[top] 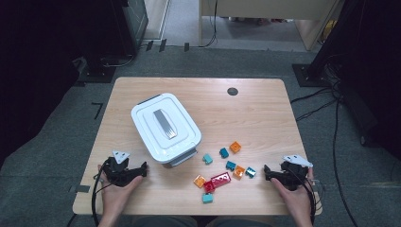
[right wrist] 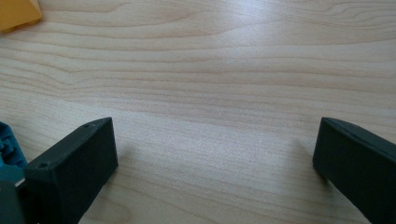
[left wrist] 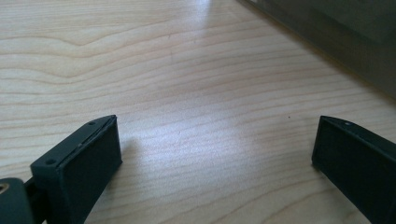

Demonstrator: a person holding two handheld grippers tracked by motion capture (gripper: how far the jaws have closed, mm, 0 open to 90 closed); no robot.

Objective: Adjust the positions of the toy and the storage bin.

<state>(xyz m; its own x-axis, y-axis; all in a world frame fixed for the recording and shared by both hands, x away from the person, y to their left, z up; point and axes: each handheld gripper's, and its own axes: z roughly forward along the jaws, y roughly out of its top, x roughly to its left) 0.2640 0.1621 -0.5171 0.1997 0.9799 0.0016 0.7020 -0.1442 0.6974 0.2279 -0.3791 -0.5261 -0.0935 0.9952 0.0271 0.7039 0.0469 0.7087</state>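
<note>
Both grippers rest low on the wooden table (top: pixel 265 109), jaws spread wide and empty. From the high view, the left gripper (top: pixel 142 169) sits at about 7 o'clock of the table, just beside the white lidded box (top: pixel 165 128); the right gripper (top: pixel 267 171) sits at about 4 o'clock, its tips near the scattered toy bricks (top: pixel 221 178), closest to a teal brick (top: pixel 250 172). Those bricks are small studded blocks in orange, teal and red. I'd judge them light, rigid and a bit slick, best pinched across two flat side walls.

Left gripper view: bare wood grain lies between its parted jaws.

Right gripper view: nothing between the jaws; a teal brick (right wrist: pixel 8 149) sits at 9 o'clock, an orange brick (right wrist: pixel 16 13) at 11 o'clock.
</note>
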